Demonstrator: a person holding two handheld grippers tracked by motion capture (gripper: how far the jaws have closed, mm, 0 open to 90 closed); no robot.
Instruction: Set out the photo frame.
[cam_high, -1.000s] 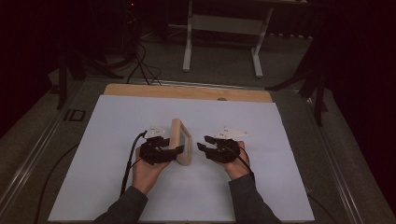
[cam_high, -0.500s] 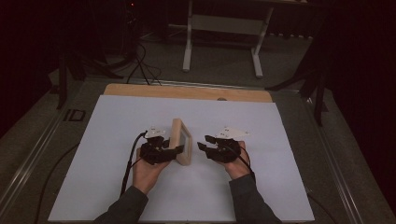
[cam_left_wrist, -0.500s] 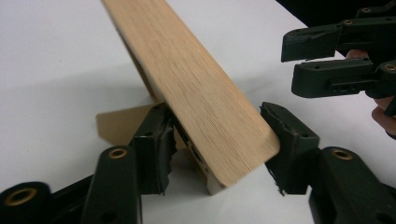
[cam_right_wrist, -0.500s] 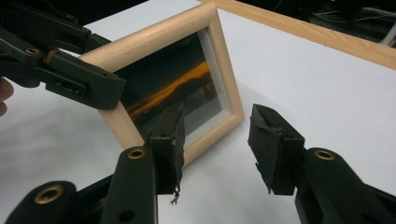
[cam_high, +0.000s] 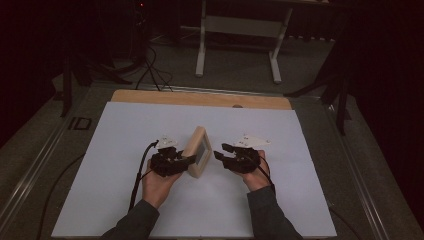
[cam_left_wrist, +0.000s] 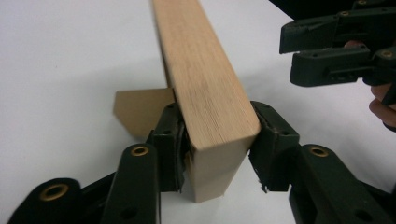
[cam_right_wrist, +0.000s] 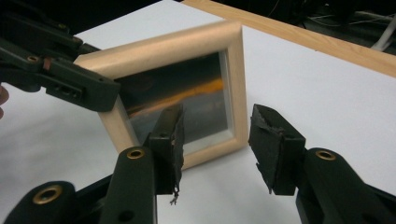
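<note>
The picture frame (cam_high: 196, 159) stands upright on edge mid-sheet and is the sole obstacle on the white sheet (cam_high: 125, 130); the sheet is bare and passable on every side of the frame, out to the wooden table edge (cam_high: 200, 98) beyond it. On the frame's back side, the left gripper (cam_high: 186, 161) is clamped across its edge and a brown cardboard stand (cam_left_wrist: 140, 109) juts out just beside the jaws, blocking close approach there. On the frame's glass side, the right gripper (cam_high: 219, 154) stands just off it, jaws apart with a gap between them and the frame.

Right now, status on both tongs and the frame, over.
Left tongs shut on wooden picture frame, held upright on edge. Right tongs open, just short of its glass. Nothing between.
</note>
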